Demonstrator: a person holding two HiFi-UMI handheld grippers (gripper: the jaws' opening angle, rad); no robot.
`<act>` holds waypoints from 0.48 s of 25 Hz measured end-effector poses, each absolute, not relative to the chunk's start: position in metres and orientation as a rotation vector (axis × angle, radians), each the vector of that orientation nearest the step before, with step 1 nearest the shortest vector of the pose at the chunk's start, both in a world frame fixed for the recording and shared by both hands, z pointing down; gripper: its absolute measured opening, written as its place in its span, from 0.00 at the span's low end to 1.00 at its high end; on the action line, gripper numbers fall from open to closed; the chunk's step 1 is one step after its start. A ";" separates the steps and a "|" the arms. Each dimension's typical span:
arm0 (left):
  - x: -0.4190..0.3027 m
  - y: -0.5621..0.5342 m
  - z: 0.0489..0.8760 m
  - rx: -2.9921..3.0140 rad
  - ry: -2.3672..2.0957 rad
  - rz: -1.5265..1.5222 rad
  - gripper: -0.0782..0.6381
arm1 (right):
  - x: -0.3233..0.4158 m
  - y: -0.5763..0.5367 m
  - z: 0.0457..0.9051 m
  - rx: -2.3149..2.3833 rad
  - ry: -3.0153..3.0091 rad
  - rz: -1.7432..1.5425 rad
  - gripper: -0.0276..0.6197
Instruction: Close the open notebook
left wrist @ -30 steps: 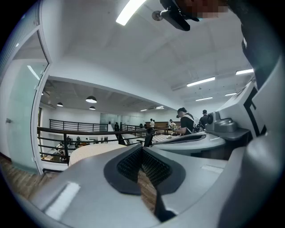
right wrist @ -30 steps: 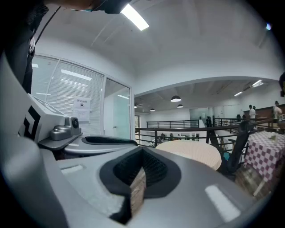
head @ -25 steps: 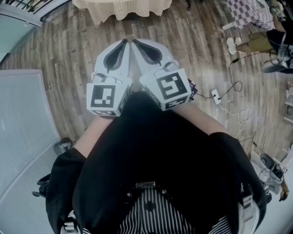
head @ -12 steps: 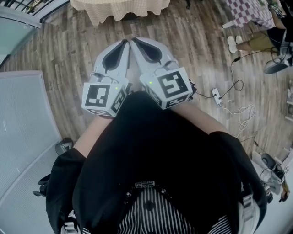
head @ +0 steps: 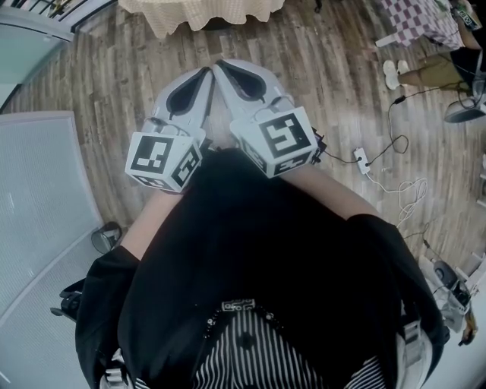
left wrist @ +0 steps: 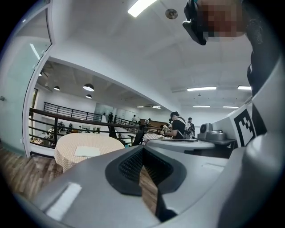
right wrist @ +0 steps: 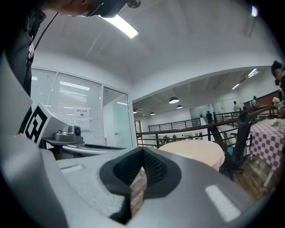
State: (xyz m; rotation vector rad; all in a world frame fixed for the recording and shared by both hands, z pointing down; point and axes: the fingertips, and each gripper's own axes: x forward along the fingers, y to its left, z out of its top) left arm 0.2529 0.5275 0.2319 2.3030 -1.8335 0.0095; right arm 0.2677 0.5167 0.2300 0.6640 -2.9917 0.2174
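A flat white rectangle, the only thing here that could be the notebook (left wrist: 90, 151), lies on top of a round table (left wrist: 67, 158) covered with a pale checked cloth. It shows in the left gripper view alone, well beyond the jaws and too small to tell whether it lies open. In the head view only the near edge of that table (head: 199, 15) shows at the top of the frame, with bare wooden floor (head: 106, 83) between it and the grippers. The left gripper (head: 205, 71) and the right gripper (head: 219, 65) are held side by side in front of the person's chest, pointing toward the table, their tips almost touching each other. Each has its jaws brought together with nothing between them: in the left gripper (left wrist: 143, 148) view and the right gripper (right wrist: 142, 149) view the ribbed black pads meet at the tip, and only a thin sliver of floor shows through behind them. The marker cube of the left gripper (head: 162, 157) is tilted to its outer side, while that of the right (head: 278, 138) sits squarer to the camera. Below them is the person's black top (head: 250, 258). A grey surface (head: 38, 205) fills the left of the head view, and a white power strip (head: 362, 161) with a trailing cable lies on the floor to the right.
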 end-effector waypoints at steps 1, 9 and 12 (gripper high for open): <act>0.255 0.527 0.233 2.303 -1.834 0.019 0.12 | 0.270 0.515 0.231 0.662 -2.994 0.221 0.04; 0.265 0.503 0.238 2.271 -1.892 0.098 0.11 | 0.280 0.493 0.237 0.657 -2.993 0.263 0.04; 0.260 0.494 0.240 2.269 -1.884 0.097 0.11 | 0.274 0.484 0.240 0.658 -2.981 0.260 0.04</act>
